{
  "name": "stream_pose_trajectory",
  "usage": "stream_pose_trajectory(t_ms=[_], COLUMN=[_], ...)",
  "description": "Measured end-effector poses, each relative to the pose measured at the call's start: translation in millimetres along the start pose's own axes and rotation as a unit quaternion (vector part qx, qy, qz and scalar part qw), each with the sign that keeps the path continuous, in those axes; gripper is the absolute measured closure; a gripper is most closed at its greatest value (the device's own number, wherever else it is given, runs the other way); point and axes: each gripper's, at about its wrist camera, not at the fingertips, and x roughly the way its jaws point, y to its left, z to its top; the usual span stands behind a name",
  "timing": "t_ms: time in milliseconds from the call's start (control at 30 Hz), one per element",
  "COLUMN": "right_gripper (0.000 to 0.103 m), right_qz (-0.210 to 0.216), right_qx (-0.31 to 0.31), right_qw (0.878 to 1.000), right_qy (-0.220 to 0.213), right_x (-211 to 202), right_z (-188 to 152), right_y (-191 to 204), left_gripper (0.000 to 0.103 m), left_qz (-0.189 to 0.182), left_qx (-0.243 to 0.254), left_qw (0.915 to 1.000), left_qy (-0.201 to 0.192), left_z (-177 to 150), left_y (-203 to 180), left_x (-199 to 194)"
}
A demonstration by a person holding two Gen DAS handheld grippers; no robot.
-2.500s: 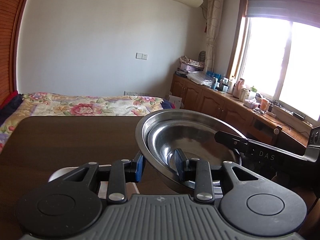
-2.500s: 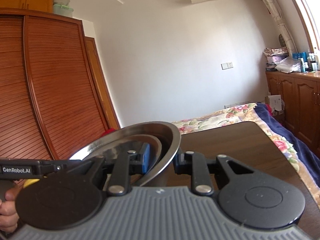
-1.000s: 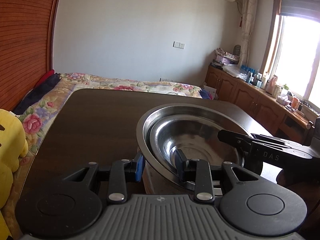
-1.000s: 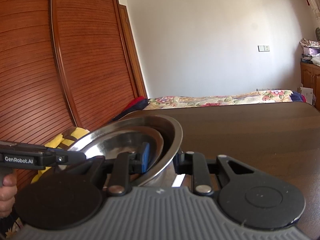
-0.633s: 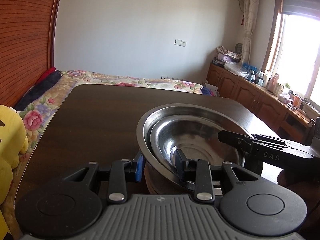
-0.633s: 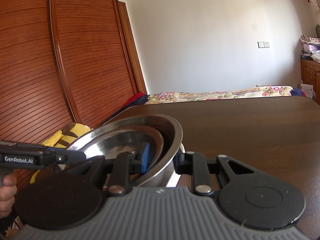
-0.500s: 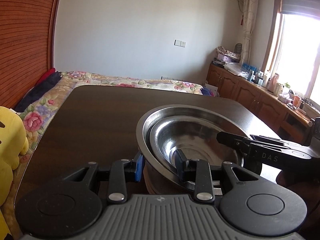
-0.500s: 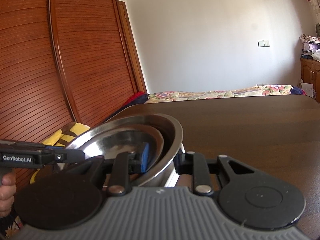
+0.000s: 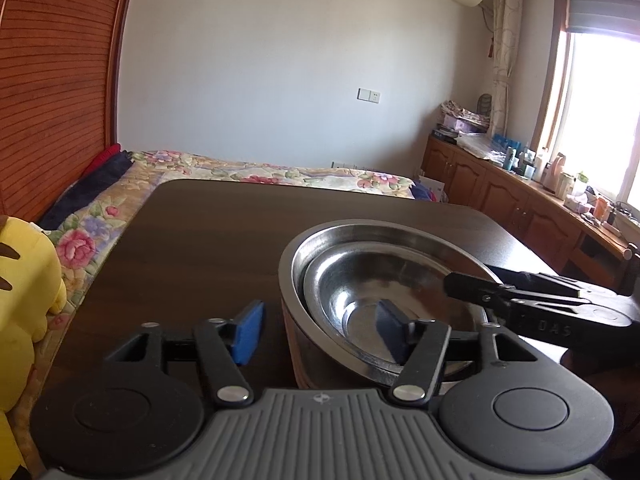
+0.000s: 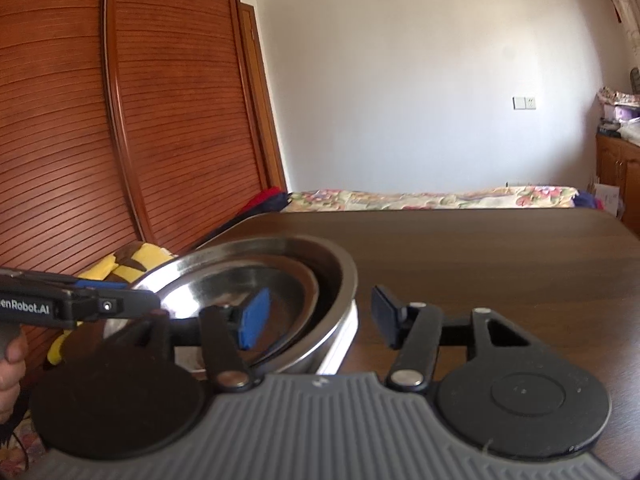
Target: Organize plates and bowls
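Two nested steel bowls stand on the dark wooden table [image 9: 208,240]: a large bowl [image 9: 360,227] with a smaller bowl [image 9: 384,280] inside it. My left gripper [image 9: 320,334] is open, its pads apart on either side of the large bowl's near rim. From the opposite side, my right gripper [image 10: 318,316] is also open and straddles the large bowl [image 10: 340,276], one blue pad inside over the smaller bowl [image 10: 280,286]. A white edge [image 10: 340,346] shows under the bowls; I cannot tell what it is.
A yellow plush toy [image 9: 24,292] lies off the table's left edge. A floral bed [image 9: 260,172] is beyond the table, a slatted wooden wardrobe [image 10: 120,120] to the left, and cluttered cabinets [image 9: 500,200] under the window. A hand [image 10: 10,360] holds the left gripper.
Both grippers went from shut on the large bowl's rim to open. Before that the bowls came down toward the table; they now rest still.
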Motion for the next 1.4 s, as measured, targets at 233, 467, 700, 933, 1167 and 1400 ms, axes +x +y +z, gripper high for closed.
stream_pose_trajectory(t_ms=[233,467,700,933,1167,1400], right_gripper=[0.045,0.045,0.042,0.034,0.0,0.0], right_qz=[-0.011,-0.016,-0.033,-0.05,-0.072,-0.102], right_qx=[0.002,-0.003,-0.013,-0.013,-0.021,-0.012], right_qw=[1.0,0.999,0.998,0.997,0.993,0.991], right_qy=[-0.024,-0.044,-0.057,-0.064,-0.088,-0.087], right_x=[-19.5,-37.6,-55.4,-71.0,-84.4,-87.1], right_z=[6.4,13.3,21.3,23.8,22.3,20.0], right_y=[-2.3,0.2,1.2,-2.2,-5.0,-9.8], left_gripper=[0.022,0.016,0.011,0.002,0.0,0.0], left_qz=[0.024,0.024,0.021,0.014,0.019,0.028], left_qx=[0.011,0.02,0.038,0.056,0.067,0.069], left_qw=[0.9994,0.9988,0.9976,0.996,0.9945,0.9941], left_qy=[-0.022,-0.038,-0.054,-0.068,-0.079,-0.078], left_z=[2.4,7.0,15.2,21.2,21.1,17.0], left_y=[-3.4,-14.1,-31.5,-53.5,-69.0,-76.7], left_x=[-12.3,-28.2,-37.4,-39.6,-40.0,-39.6])
